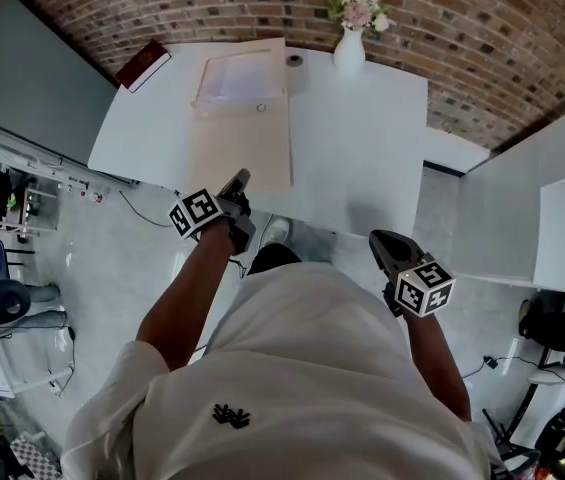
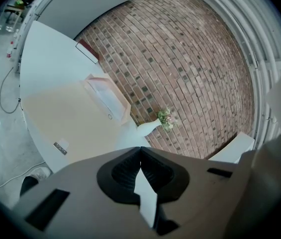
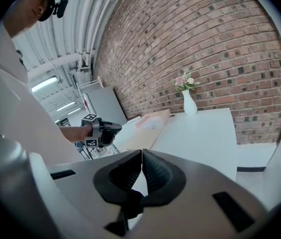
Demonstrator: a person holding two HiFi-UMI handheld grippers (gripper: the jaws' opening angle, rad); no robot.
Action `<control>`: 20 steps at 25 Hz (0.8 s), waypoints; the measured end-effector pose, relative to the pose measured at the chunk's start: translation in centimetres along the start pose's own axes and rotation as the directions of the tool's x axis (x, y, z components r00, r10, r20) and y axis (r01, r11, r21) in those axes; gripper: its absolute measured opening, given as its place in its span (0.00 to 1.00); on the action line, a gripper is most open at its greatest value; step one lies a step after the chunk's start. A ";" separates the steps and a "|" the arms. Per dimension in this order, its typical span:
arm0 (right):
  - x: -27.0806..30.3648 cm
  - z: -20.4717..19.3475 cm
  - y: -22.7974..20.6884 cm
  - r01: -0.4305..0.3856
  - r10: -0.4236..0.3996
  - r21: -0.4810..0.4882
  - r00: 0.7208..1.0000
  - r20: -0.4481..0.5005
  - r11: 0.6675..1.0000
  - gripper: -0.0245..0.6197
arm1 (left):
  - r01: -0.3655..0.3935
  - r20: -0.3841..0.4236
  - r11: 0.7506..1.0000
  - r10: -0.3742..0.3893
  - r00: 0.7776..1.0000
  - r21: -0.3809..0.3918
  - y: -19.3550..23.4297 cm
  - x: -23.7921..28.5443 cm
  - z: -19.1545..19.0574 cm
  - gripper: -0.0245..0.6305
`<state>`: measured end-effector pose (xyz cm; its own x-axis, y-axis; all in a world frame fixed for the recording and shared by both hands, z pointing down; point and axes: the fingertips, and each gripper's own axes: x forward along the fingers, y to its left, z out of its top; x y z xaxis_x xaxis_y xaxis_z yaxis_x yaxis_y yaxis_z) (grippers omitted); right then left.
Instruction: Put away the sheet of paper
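A large beige sheet of paper [image 1: 245, 153] lies flat on the white table [image 1: 362, 148]. A translucent document pouch [image 1: 237, 78] with a snap covers its far end. My left gripper [image 1: 238, 181] is shut with nothing in it, and its tip hovers at the sheet's near edge. From the left gripper view the sheet [image 2: 65, 118] and pouch [image 2: 105, 96] lie ahead of the closed jaws [image 2: 140, 151]. My right gripper [image 1: 380, 240] is shut and empty, held off the table's front edge. In the right gripper view its jaws [image 3: 141, 153] meet, and the left gripper [image 3: 103, 132] shows beside the sheet [image 3: 147, 131].
A white vase of flowers [image 1: 350, 43] stands at the table's far edge, with a small round object [image 1: 294, 60] beside it. A red book [image 1: 143, 65] lies at the far left corner. A brick wall runs behind the table. White panels stand at the right.
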<state>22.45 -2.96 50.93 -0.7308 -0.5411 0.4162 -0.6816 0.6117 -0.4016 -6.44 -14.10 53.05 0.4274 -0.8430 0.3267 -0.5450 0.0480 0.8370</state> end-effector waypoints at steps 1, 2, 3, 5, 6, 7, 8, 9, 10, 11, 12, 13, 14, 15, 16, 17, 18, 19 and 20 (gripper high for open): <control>0.0 0.0 0.0 -0.001 0.001 -0.002 1.000 0.000 1.000 0.08 | 0.000 0.000 1.000 0.000 1.000 0.001 0.0 0.0 -0.1 0.07; 0.0 0.0 0.1 -0.003 0.003 -0.003 1.000 0.000 1.000 0.08 | -0.001 -0.001 1.000 0.001 1.000 0.002 0.1 0.0 -0.2 0.07; -0.1 0.0 0.1 -0.003 0.003 -0.004 1.000 0.001 1.000 0.08 | -0.001 -0.003 1.000 0.001 1.000 0.002 0.0 0.0 -0.3 0.07; -0.3 0.1 0.0 -0.003 0.003 -0.006 1.000 0.000 1.000 0.08 | -0.002 -0.007 1.000 0.002 1.000 0.004 -0.1 0.0 -0.5 0.07; -0.3 0.1 -0.1 -0.002 0.002 -0.007 1.000 0.000 1.000 0.08 | -0.002 -0.010 1.000 0.002 1.000 0.004 -0.1 0.1 -0.6 0.07; -0.4 0.2 -0.1 -0.002 0.002 -0.007 1.000 0.000 1.000 0.08 | -0.003 -0.014 1.000 0.003 1.000 0.004 -0.1 0.1 -0.7 0.07; -0.4 0.3 -0.1 -0.001 0.001 -0.007 1.000 -0.001 1.000 0.08 | -0.004 -0.018 1.000 0.004 1.000 0.004 -0.1 0.2 -0.8 0.07; -0.4 0.4 -0.1 0.000 0.000 -0.008 1.000 -0.001 1.000 0.08 | -0.005 -0.021 1.000 0.005 1.000 0.003 -0.1 0.2 -0.8 0.07; -0.5 0.4 -0.1 0.000 0.000 -0.009 1.000 -0.001 1.000 0.08 | -0.007 -0.023 1.000 0.007 1.000 0.004 -0.1 0.2 -0.9 0.07; -0.6 0.4 -0.1 0.000 0.000 -0.011 1.000 -0.002 1.000 0.08 | -0.007 -0.025 1.000 0.008 1.000 0.004 -0.1 0.2 -1.0 0.07; -0.6 0.4 -0.1 -0.001 0.001 -0.013 1.000 -0.002 1.000 0.08 | -0.008 -0.026 1.000 0.008 1.000 0.005 -0.2 0.2 -1.0 0.07; -0.6 0.4 -0.1 -0.001 0.001 -0.016 1.000 -0.002 1.000 0.08 | -0.007 -0.027 1.000 0.007 1.000 0.006 -0.2 0.2 -1.1 0.07; -0.6 0.4 -0.1 -0.001 0.001 -0.018 1.000 -0.003 1.000 0.08 | -0.007 -0.029 1.000 0.007 1.000 0.008 -0.3 0.3 -1.1 0.07; -0.6 0.4 -0.1 0.000 0.000 -0.019 1.000 -0.003 1.000 0.08 | -0.007 -0.030 1.000 0.007 1.000 0.009 -0.3 0.3 -1.0 0.07; -0.6 0.5 -0.1 0.000 0.000 -0.021 1.000 -0.004 1.000 0.08 | -0.007 -0.031 1.000 0.007 1.000 0.010 -0.3 0.3 -1.0 0.07; -0.7 0.5 -0.1 0.000 0.000 -0.022 1.000 -0.004 1.000 0.08 | -0.007 -0.030 1.000 0.007 1.000 0.010 -0.3 0.3 -1.0 0.07; -0.7 0.5 -0.1 0.000 0.000 -0.024 1.000 -0.004 1.000 0.08 | -0.007 -0.030 1.000 0.007 1.000 0.010 -0.3 0.3 -1.0 0.07; -0.7 0.5 -0.1 -0.001 0.000 -0.026 1.000 -0.004 1.000 0.08 | -0.007 -0.030 1.000 0.008 1.000 0.010 -0.3 0.2 -1.0 0.07; -0.8 0.5 -0.1 -0.001 0.001 -0.027 1.000 -0.002 1.000 0.08 | -0.008 -0.030 1.000 0.008 1.000 0.011 -0.3 0.3 -1.1 0.07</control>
<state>23.04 -2.90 50.21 -0.7315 -0.5391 0.4174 -0.6794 0.6277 -0.3800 -5.38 -13.76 53.32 0.4443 -0.8262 0.3464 -0.5561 0.0488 0.8297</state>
